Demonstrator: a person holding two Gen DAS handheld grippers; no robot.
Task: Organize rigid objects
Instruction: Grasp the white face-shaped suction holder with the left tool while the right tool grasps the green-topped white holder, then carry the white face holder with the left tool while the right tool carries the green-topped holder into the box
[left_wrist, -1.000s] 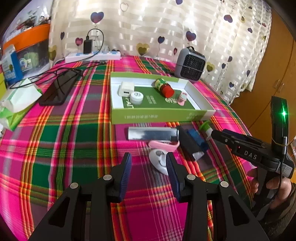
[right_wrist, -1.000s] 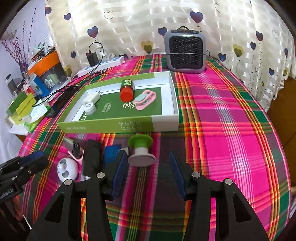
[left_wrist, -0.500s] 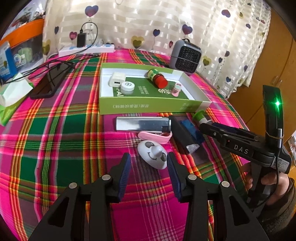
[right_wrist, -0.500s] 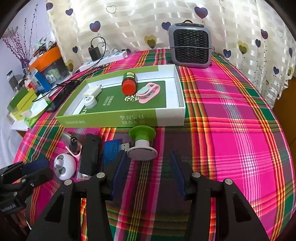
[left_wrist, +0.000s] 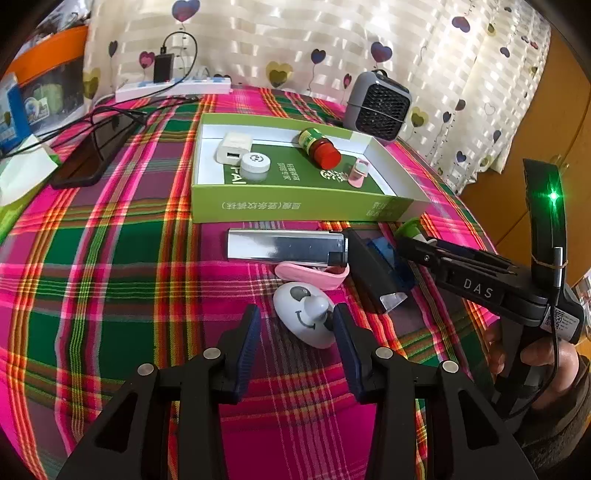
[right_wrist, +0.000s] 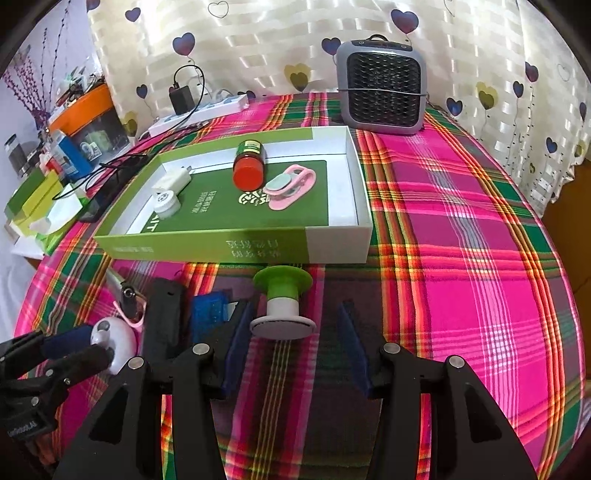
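A white egg-shaped toy with a smiley face (left_wrist: 301, 314) lies on the plaid cloth between the fingertips of my left gripper (left_wrist: 296, 326). The jaws are open; the right pad is close against the toy and the left pad stands off it. My right gripper (right_wrist: 293, 328) is open around a green-and-white spool (right_wrist: 282, 306), with gaps on both sides. Behind them stands a green box tray (right_wrist: 221, 249) holding a red-capped bottle (right_wrist: 249, 164), a pink clip (right_wrist: 290, 186), a white charger (left_wrist: 233, 148) and a round white jar (left_wrist: 255, 166).
A silver bar (left_wrist: 284, 245), another pink clip (left_wrist: 314, 275), a black block (left_wrist: 373, 269) and a blue piece (right_wrist: 210, 308) lie between the two grippers. A grey heater (right_wrist: 382, 92), a power strip (left_wrist: 173, 86) and a phone (left_wrist: 92, 155) sit farther back.
My left gripper has come forward so that the white toy now lies between its fingertips, and its jaws stand a little wider. My right gripper has edged forward around the spool.
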